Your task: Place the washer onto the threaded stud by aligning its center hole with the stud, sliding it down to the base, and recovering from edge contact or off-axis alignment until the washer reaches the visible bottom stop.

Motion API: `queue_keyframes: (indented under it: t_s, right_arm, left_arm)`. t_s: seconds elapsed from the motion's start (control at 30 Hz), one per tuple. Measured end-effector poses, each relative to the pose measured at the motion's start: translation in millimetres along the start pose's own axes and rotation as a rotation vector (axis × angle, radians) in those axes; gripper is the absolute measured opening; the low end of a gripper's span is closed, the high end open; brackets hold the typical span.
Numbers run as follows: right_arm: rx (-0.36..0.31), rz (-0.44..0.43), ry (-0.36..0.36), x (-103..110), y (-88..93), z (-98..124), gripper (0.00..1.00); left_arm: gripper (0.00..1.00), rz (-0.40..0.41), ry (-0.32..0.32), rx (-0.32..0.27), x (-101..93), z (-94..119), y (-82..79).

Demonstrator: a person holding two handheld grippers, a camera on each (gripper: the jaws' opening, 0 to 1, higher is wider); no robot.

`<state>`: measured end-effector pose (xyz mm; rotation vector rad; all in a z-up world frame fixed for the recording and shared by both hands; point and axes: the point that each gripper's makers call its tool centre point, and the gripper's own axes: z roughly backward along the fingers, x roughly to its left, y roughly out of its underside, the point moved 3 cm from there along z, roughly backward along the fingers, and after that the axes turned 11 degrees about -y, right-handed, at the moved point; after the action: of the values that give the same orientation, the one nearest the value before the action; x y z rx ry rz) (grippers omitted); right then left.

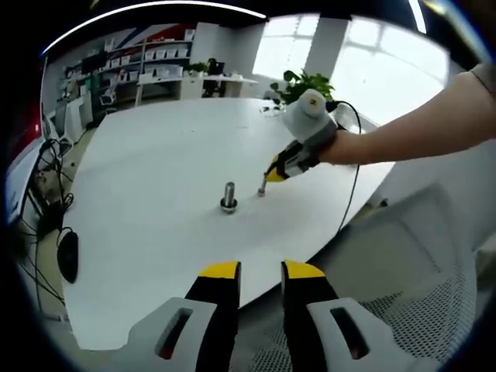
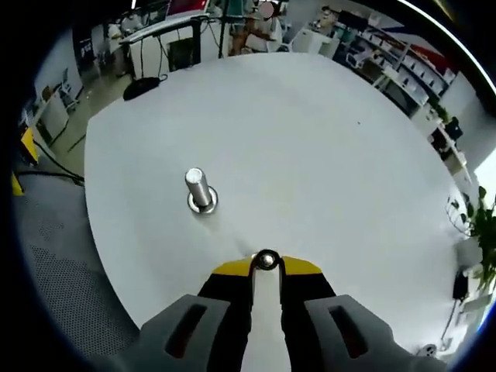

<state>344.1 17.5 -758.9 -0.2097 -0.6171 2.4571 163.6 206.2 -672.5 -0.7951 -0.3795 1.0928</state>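
A metal threaded stud (image 1: 229,195) stands upright on its round base on the white table (image 1: 155,170). In the left gripper view my right gripper (image 1: 269,177) comes in from the right in a person's hand, tip down near the table just right of the stud, with the small washer (image 1: 262,188) at its tip. In the right gripper view the washer (image 2: 266,260) sits pinched between the yellow fingertips of my right gripper (image 2: 266,265), and the stud (image 2: 199,188) stands ahead and to the left, apart from it. My left gripper (image 1: 262,271) hangs open over the table's near edge with nothing between its fingers.
A black mouse (image 1: 68,256) and cables (image 1: 46,186) lie at the table's left edge. A white mesh chair (image 1: 434,271) sits at the right. A potted plant (image 1: 304,82) stands beyond the far edge. Grey floor (image 2: 54,256) lies left of the table.
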Motion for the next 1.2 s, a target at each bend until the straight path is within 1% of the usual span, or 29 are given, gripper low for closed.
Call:
queue_keyframes:
  t_s: [0.17,0.43,0.57,0.63,0.77,0.87,0.93,1.0,1.07,1.2]
  right_arm:
    - [0.035,0.04,-0.003,0.1,3.1,-6.6,0.14]
    - [0.063,0.032,-0.022,-1.1,5.1,-19.3,0.14]
    - [0.087,0.026,-0.036,-2.1,9.8,-27.9,0.14]
    - [0.096,0.027,-0.044,-2.4,10.7,-30.9,0.14]
    - [0.111,0.025,-0.059,-1.8,13.9,-35.9,0.14]
    - [0.119,0.025,-0.066,-3.2,15.8,-39.2,0.14]
    - [0.107,0.016,-0.072,-3.4,14.0,-39.1,0.15]
    - [0.126,-0.001,-0.086,-2.4,17.0,-40.8,0.15]
    - [0.13,-0.016,-0.097,0.2,19.0,-39.8,0.16]
    - [0.118,-0.021,-0.094,1.3,18.3,-34.8,0.17]
  left_arm:
    - [0.18,0.01,-0.001,-0.004,0.7,0.5,-0.5]
    - [0.18,0.014,-0.008,0.0,2.1,0.4,0.0]
    - [0.18,0.02,-0.014,0.004,3.1,0.1,0.7]
    - [0.18,0.023,-0.014,0.009,3.0,-0.1,1.5]
    - [0.18,0.009,-0.013,0.04,1.6,-2.2,5.9]
    - [0.18,0.02,-0.01,0.036,1.7,-1.7,5.3]
    - [0.18,0.022,-0.009,0.039,1.9,-1.9,5.8]
    - [0.18,0.019,-0.011,0.042,1.8,-2.0,5.9]
    - [0.18,0.022,-0.011,0.039,2.1,-2.0,5.7]
    - [0.18,0.024,-0.008,0.042,1.7,-2.1,6.4]
